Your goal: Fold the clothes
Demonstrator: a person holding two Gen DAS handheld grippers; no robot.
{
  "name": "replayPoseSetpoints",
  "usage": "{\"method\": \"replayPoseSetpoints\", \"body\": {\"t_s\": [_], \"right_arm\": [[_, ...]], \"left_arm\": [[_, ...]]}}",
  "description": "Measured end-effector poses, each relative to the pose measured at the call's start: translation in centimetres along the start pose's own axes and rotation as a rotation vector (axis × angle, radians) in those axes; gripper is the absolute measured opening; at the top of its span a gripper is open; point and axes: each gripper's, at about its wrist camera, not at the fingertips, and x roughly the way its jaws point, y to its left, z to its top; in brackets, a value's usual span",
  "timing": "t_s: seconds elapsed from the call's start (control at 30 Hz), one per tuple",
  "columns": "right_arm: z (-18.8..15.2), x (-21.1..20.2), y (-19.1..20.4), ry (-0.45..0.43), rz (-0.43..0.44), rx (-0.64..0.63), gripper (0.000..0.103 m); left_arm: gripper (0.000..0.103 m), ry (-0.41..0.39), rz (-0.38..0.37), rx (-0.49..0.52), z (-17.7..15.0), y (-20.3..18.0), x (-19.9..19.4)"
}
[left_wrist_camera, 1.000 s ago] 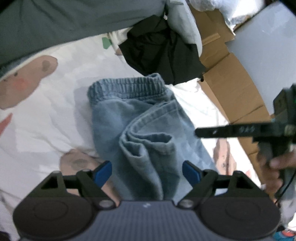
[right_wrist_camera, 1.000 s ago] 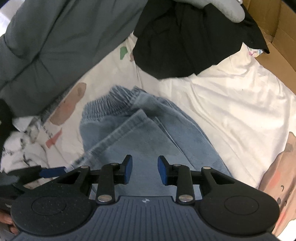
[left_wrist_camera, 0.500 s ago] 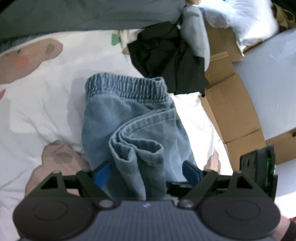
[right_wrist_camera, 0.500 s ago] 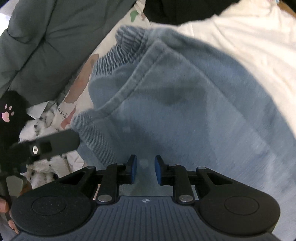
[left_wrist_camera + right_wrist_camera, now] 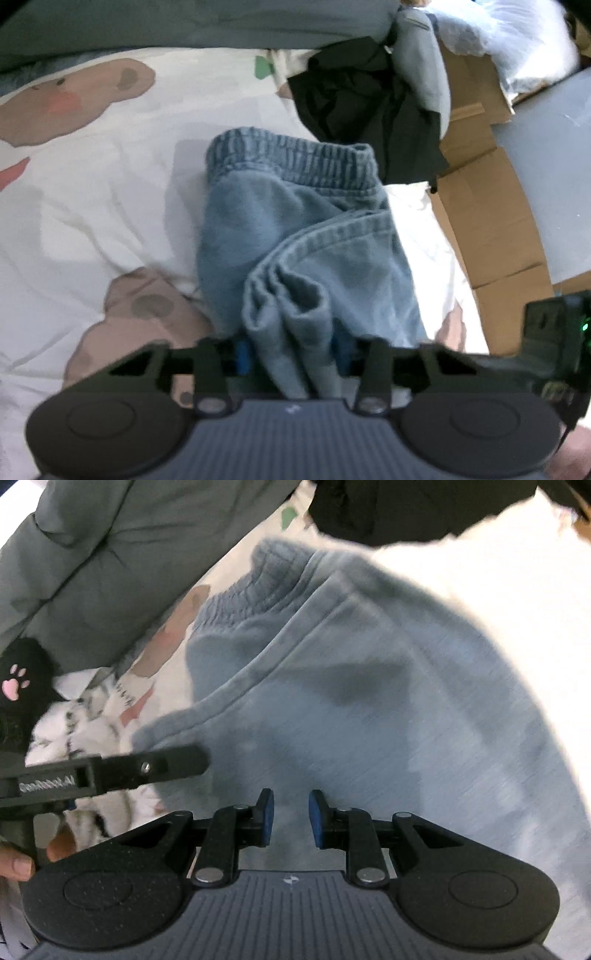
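Closing in now: half a second back the left gripper (image 5: 291, 354) had its blue pads spread wide either side of the bunched denim, and now they have drawn in and are pinching that bundle of hem between them. Clamped, no question. The blue jeans (image 5: 295, 229) lie folded on the white cartoon-print bedsheet (image 5: 92, 192), elastic waistband at the far end, the leg hems doubled back toward the camera and gathered into the left tool. Over on the other side, the right gripper (image 5: 291, 821) hovers low above the denim (image 5: 369, 701), its jaws a small gap apart, with only flat fabric showing between the pads and nothing squeezed. From that wrist view the left tool's black finger (image 5: 147, 766) reaches in from the left edge onto the cloth. A black garment (image 5: 362, 99) sits heaped just beyond the waistband, beside cardboard boxes (image 5: 491, 210), and a grey quilted cover (image 5: 110, 554) runs along the far side.
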Motion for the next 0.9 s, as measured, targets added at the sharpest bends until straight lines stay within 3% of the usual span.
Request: {"method": "replayPoseSetpoints", "body": {"t_s": [0.1, 0.4, 0.8, 0.9], "right_arm": [[1.2, -0.6, 0.2, -0.044, -0.031, -0.036, 0.024], [5.7, -1.9, -0.5, -0.164, -0.184, -0.196, 0.027], [8.7, 1.4, -0.1, -0.127, -0.162, -0.338, 0.029], [8.9, 2.5, 0.0, -0.11, -0.171, -0.374, 0.036]], "left_arm": [[0.022, 0.011, 0.007, -0.014, 0.2, 0.9, -0.1], [0.019, 0.015, 0.047, 0.068, 0.3, 2.5, -0.2], [0.02, 0.023, 0.06, 0.087, -0.5, 3.7, 0.1], [0.02, 0.022, 0.063, 0.089, -0.5, 3.8, 0.4]]}}
